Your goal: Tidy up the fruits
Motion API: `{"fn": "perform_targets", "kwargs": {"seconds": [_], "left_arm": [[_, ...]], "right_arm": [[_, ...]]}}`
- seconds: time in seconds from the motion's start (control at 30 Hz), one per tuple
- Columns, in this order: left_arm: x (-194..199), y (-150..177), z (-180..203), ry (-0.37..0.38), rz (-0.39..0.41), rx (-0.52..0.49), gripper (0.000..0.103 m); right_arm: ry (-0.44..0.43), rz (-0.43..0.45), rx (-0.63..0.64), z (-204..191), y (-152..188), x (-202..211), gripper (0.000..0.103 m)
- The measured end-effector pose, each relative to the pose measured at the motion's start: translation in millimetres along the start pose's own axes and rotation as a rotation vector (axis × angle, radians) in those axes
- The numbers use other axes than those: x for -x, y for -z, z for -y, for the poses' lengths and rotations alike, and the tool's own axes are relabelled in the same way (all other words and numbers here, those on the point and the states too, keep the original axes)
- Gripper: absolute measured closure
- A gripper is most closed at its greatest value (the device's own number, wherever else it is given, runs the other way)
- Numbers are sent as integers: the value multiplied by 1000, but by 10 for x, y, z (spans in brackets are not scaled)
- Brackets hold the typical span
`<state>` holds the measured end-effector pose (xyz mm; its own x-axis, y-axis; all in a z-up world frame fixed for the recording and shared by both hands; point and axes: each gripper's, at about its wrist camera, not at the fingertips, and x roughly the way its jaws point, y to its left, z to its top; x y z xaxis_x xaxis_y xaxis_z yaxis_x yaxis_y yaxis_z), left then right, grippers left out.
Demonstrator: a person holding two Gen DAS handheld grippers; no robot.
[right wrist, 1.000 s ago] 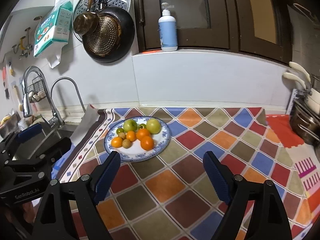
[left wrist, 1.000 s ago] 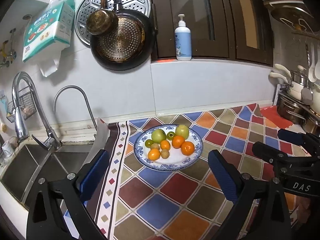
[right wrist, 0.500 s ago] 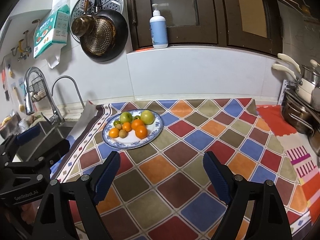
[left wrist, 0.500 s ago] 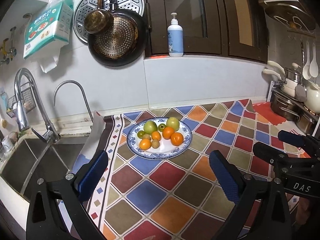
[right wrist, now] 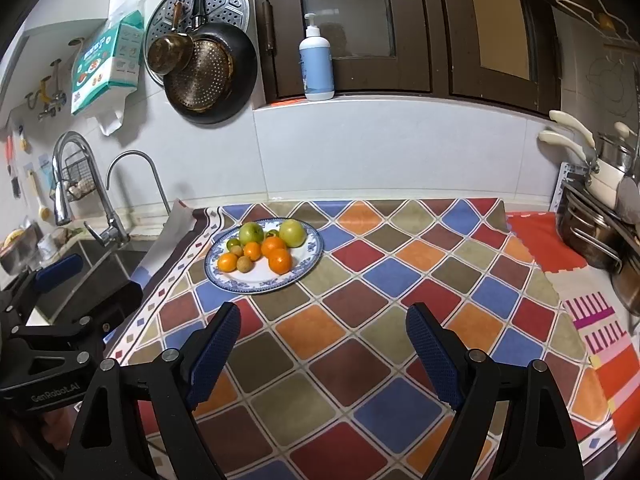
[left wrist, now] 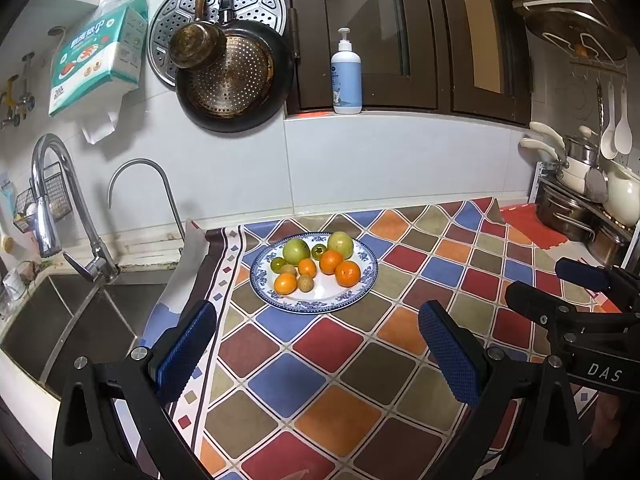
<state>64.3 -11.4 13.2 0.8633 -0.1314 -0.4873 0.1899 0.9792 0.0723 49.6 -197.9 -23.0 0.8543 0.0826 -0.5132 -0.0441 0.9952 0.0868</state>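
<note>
While you look along your left hand-held gripper (left wrist: 316, 344), its two blue-padded fingers (left wrist: 186, 348) stand wide apart and grasp nothing. Ahead of them, between the finger lines and a little toward the left one, the blue-rimmed plate (left wrist: 320, 304) sits on the checkered cloth (left wrist: 340, 364) that covers the table. On that plate lie two green apples (left wrist: 296, 251), a few oranges (left wrist: 347, 273), small green fruits (left wrist: 277, 265) and small brown ones (left wrist: 305, 282), bunched together and touching. To the gripper's left is the sink (left wrist: 68, 320) with its tap (left wrist: 48, 200). Your right hand-held gripper (left wrist: 576, 288) shows at the right edge, off to the side of the plate.

Seen from the right hand-held gripper (right wrist: 324, 344), the fingers (right wrist: 434, 356) are likewise spread and empty, held above the cloth (right wrist: 360, 320). The plate (right wrist: 308, 268) lies ahead and to the left, beyond the left fingertip, with the apples (right wrist: 293, 233) at its far side and the oranges (right wrist: 279, 261) nearer you. The left hand-held gripper (right wrist: 80, 276) sits further left, beside the sink edge. Stacked pots (right wrist: 592, 232) stand far to the right.
</note>
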Motion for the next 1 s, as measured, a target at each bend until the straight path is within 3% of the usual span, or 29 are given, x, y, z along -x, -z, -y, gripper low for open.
{"fn": "perform_targets", "kwargs": {"seconds": [1.0], "left_arm": [[-99,37,-29,19,-48,10,0]], "right_arm": [[8,-25,3,-7,25,-39,18]]}}
